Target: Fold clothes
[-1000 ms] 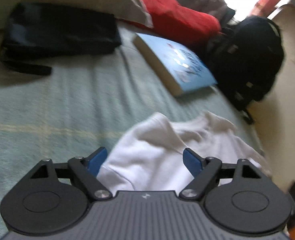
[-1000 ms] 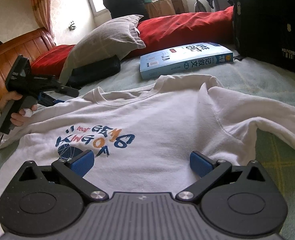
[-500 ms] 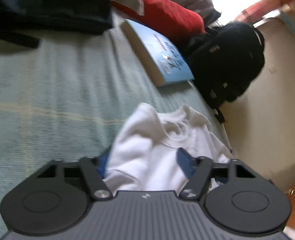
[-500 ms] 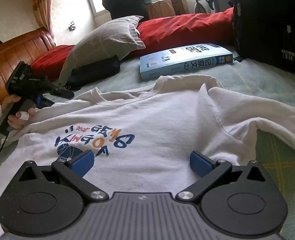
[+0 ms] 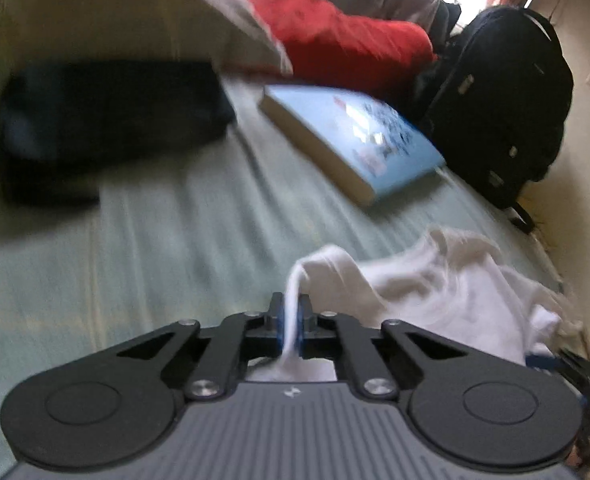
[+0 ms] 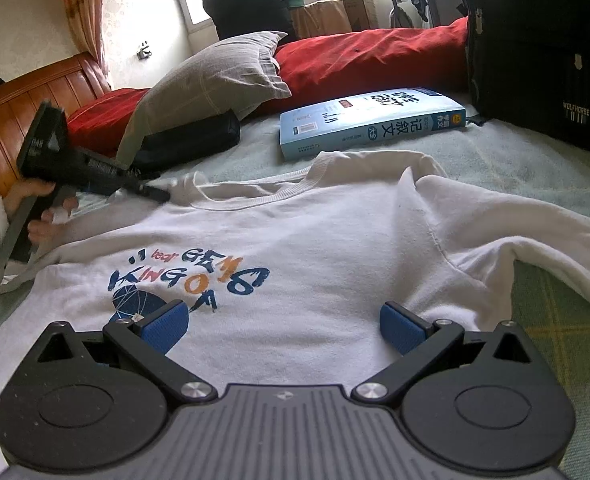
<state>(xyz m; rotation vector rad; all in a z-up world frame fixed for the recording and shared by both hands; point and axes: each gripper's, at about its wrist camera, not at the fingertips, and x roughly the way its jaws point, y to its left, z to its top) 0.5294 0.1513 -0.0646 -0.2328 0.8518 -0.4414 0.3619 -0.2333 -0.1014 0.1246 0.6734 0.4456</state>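
The left gripper [image 5: 291, 322] is pinching a fold of the white sweatshirt [image 6: 295, 248] near its shoulder, the blue pads having just come together on the cloth. A thin ridge of fabric is standing up between them and trailing off to the right in the left wrist view; that view is smeared, so exactly which seam is caught is hard to say, though it seems to lie beside the neckline [image 6: 255, 196]. From the right wrist view, the person's hand [image 6: 45, 212] is gripping the tool's handle at the left edge of the bed.

The right gripper [image 6: 283, 322] is hovering low over the sweatshirt's chest with its jaws wide apart, one pad next to the printed lettering [image 6: 191, 276]; no cloth is between the pads.

The sweatshirt is lying front-up on the pale green bedspread [image 6: 495, 152]. Beyond the collar, a light blue book [image 6: 371, 124] is resting flat, with a grey pillow [image 6: 211, 84], a red quilt [image 6: 367, 56] and a black backpack [image 5: 503, 108] farther back.
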